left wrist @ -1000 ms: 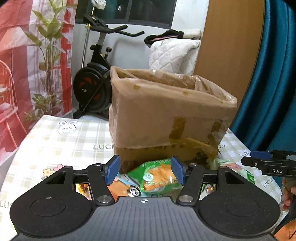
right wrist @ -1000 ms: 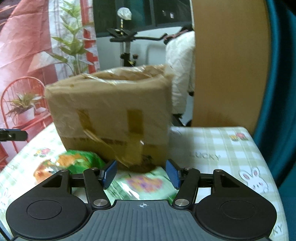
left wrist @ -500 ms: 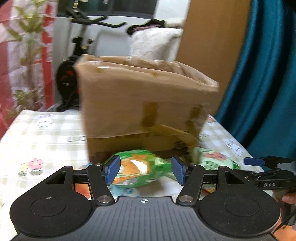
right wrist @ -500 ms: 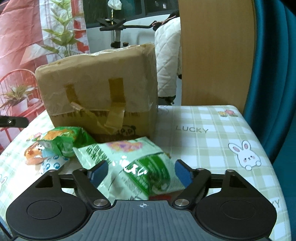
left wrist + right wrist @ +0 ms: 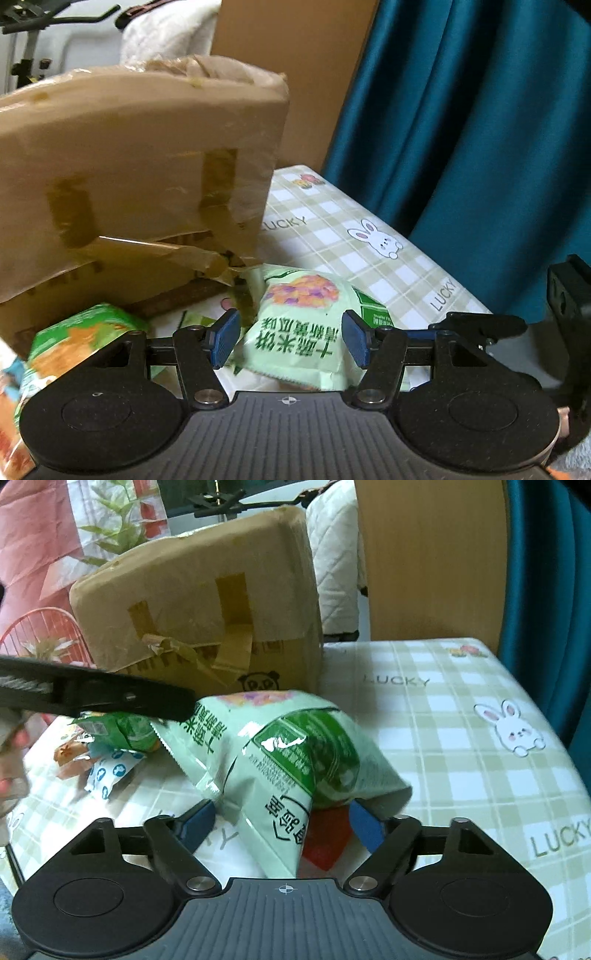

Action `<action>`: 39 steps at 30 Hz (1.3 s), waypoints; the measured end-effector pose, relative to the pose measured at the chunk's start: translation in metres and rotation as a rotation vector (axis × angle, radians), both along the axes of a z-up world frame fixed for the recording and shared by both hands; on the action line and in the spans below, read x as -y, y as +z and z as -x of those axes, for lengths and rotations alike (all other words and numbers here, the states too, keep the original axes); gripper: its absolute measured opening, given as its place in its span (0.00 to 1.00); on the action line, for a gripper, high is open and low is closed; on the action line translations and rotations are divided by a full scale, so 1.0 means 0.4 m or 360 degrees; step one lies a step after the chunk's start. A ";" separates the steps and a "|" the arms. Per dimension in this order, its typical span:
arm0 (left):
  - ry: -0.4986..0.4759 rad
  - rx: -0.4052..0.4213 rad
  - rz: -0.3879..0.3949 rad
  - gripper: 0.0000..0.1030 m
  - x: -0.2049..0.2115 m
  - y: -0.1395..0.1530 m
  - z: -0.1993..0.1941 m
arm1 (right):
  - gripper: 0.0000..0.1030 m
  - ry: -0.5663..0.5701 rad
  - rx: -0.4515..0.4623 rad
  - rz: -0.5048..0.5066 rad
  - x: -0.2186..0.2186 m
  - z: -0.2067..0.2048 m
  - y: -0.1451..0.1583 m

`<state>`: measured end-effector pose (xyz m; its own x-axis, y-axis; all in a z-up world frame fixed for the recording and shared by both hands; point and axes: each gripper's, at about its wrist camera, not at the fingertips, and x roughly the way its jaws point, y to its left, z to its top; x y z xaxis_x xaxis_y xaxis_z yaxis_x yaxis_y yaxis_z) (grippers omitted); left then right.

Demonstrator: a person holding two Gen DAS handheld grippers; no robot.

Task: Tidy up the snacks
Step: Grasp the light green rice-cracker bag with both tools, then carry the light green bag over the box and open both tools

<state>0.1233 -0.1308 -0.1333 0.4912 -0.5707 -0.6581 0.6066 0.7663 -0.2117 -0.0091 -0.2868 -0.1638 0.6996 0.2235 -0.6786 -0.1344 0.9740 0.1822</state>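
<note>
A pale green snack bag lies on the checked tablecloth in front of a taped cardboard box. My left gripper is open, its blue pads on either side of the bag's near end. My right gripper is open with the same bag between its fingers; whether the pads touch it I cannot tell. The left gripper's finger crosses the right wrist view. The right gripper's body shows at right in the left wrist view.
A darker green snack bag lies left of the pale one, with orange and blue-white packets beside it. A red packet lies under the pale bag. A teal curtain hangs right of the table.
Both grippers moved in on the pale green bag: the left swung right from the darker green bag, the right came forward and down. Both stayed open.
</note>
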 end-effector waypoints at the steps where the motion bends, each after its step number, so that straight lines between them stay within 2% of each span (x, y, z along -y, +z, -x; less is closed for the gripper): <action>1: -0.0018 -0.0019 -0.0002 0.61 0.006 -0.009 -0.006 | 0.69 0.0006 -0.0002 -0.0009 0.000 0.001 -0.003; 6: -0.0083 -0.0072 -0.0027 0.63 0.023 -0.042 -0.029 | 0.61 0.0027 -0.0006 -0.0031 0.008 -0.005 -0.011; 9: -0.0097 -0.0125 0.0001 0.66 0.027 -0.058 -0.033 | 0.48 0.0050 -0.0005 -0.0036 0.007 -0.009 -0.013; 12: -0.0132 -0.0153 -0.0042 0.67 0.034 -0.072 -0.024 | 0.39 0.0064 0.0013 -0.0005 -0.001 -0.007 -0.009; 14: -0.0150 -0.0126 -0.0110 0.54 0.039 -0.077 -0.011 | 0.34 0.0043 0.0040 0.0012 0.000 -0.004 -0.001; 16: -0.0149 -0.0101 -0.0136 0.48 0.043 -0.082 -0.004 | 0.33 0.0024 0.0062 0.0018 0.004 -0.001 0.010; 18: -0.0134 -0.0096 -0.0103 0.46 0.034 -0.071 -0.002 | 0.33 0.0042 0.0078 0.0051 0.001 0.004 0.020; 24: -0.0129 0.0049 -0.0054 0.44 0.025 0.004 0.029 | 0.32 0.0035 0.0198 0.0130 -0.012 0.034 0.090; 32: -0.0100 0.0354 0.0095 0.44 0.009 0.172 0.056 | 0.33 -0.0012 0.0431 0.0219 -0.012 0.067 0.281; 35: -0.0026 0.0400 0.0149 0.44 -0.023 0.226 0.035 | 0.33 0.0034 0.0491 0.0221 -0.019 0.039 0.347; 39: 0.0032 0.0440 0.0209 0.44 -0.063 0.268 0.011 | 0.33 0.0078 0.0596 0.0299 -0.059 0.001 0.420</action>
<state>0.1190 -0.1057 -0.0262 0.6537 -0.6301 -0.4191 0.6398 0.7560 -0.1385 -0.0096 -0.2634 0.0040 0.8974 0.1593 -0.4115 -0.2048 0.9764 -0.0684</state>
